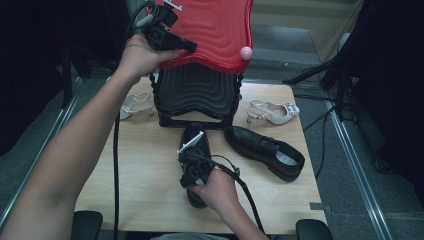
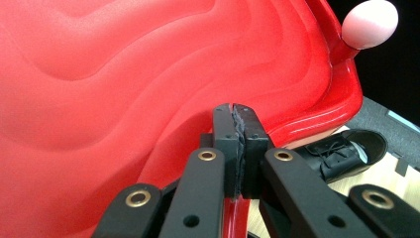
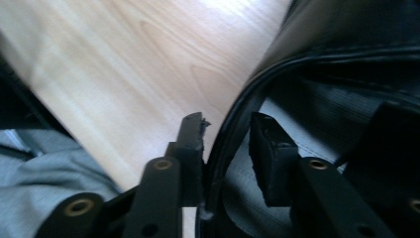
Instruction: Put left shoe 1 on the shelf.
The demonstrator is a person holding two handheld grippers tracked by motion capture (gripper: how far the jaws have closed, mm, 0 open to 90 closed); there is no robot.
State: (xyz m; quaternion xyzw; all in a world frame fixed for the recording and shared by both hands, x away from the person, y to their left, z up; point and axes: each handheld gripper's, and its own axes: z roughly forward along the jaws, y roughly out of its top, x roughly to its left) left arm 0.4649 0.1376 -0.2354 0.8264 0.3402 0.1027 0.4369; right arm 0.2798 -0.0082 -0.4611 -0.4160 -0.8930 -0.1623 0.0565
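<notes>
Jaws of the left gripper (image 2: pixel 236 148) are pressed together on the rim of a red lid (image 2: pixel 124 84), the thin edge pinched between the pads. The left gripper view adds what the high view lacks: the lid's wavy ridged inner face and a pale pink knob (image 2: pixel 370 24) at its far corner, with a black lace-up shoe (image 2: pixel 346 151) on the bench below. In the high view the left gripper (image 1: pixel 167 37) holds the red lid (image 1: pixel 215 30) raised and tilted over a black ridged box (image 1: pixel 196 95) at the back of the bench (image 1: pixel 140 170).

Jaws of the right gripper (image 3: pixel 228 144) are spread astride the collar of the nearer black shoe (image 3: pixel 346 59), one outside against the rim, the other inside over the grey insole; whether the pads press on the collar cannot be told. The high view shows the right gripper (image 1: pixel 192 167) and hand (image 1: pixel 217 190) over this shoe (image 1: pixel 196 137) near the bench's middle front. Its long axis runs front to back, toe toward the box, heel toward the person.

The second black shoe (image 1: pixel 265 152) lies just to the right, angled, toe toward the box. One white heeled sandal (image 1: pixel 272 112) sits right of the box, another (image 1: pixel 135 105) left of it.
</notes>
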